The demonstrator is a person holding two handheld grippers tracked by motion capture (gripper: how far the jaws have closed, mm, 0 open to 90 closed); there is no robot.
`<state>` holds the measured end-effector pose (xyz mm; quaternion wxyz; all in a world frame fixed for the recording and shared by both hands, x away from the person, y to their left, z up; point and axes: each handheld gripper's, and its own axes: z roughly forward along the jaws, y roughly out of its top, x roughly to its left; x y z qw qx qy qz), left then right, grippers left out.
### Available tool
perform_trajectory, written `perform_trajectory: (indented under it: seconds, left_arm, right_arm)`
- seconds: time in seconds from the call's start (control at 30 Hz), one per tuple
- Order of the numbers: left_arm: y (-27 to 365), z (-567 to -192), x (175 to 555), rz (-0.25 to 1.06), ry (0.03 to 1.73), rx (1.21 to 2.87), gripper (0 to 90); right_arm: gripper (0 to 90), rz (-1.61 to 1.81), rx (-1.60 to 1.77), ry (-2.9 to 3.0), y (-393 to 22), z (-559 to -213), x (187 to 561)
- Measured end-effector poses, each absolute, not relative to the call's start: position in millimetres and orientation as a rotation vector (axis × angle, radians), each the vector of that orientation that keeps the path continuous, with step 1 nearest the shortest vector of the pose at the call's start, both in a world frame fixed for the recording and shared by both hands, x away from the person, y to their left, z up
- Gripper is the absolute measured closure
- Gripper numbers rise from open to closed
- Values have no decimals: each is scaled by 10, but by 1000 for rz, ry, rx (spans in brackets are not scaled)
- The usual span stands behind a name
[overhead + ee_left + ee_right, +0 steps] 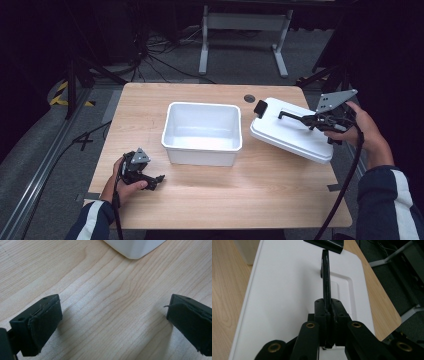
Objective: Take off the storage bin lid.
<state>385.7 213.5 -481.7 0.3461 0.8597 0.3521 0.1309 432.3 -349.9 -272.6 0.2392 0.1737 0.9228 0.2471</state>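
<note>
I had the right claw (311,120) clamped on the thin black handle (292,116) of the white lid (285,134), and in the right gripper view that claw (329,315) had its jaws pressed flat against the handle (325,277) with no gap between them. The lid (284,290) stretched away ahead of and below the jaws, its recessed panel just to their right. From above, the lid sat tilted, its near edge toward the table's right side and its far corner, with a black clip (260,108), raised toward the tub. My right hand (361,131) gripped the tool behind the grey plate.

The left claw (159,179) lay low over the wooden table (225,195), held by my left hand (125,182) (the cable trailed back past my sleeve). In the left gripper view its jaws stood wide apart, holding nothing; the padded fingertips (46,322) flanked bare wood grain. Ahead of that claw (112,322), slightly to the right, the rounded corner of the white tub (135,248) showed, well clear of the jaws.

The tub (202,132) was open and looked empty, sitting between the two claws, nearer the lid than the left claw. A dark round grommet (249,98) sat in the table beyond the tub.
</note>
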Motion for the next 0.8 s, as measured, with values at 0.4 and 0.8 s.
perform_trajectory:
  seconds: [0.4, 0.8]
  left_arm:
    - [2137, -4817, 3856, 337, 914, 2233, 5]
    - [2137, -4817, 3858, 339, 911, 2232, 5]
  right_arm:
    - [853, 638, 557, 2579, -3469, -3182, 4533]
    - [852, 625, 591, 2610, -3348, -3514, 4699]
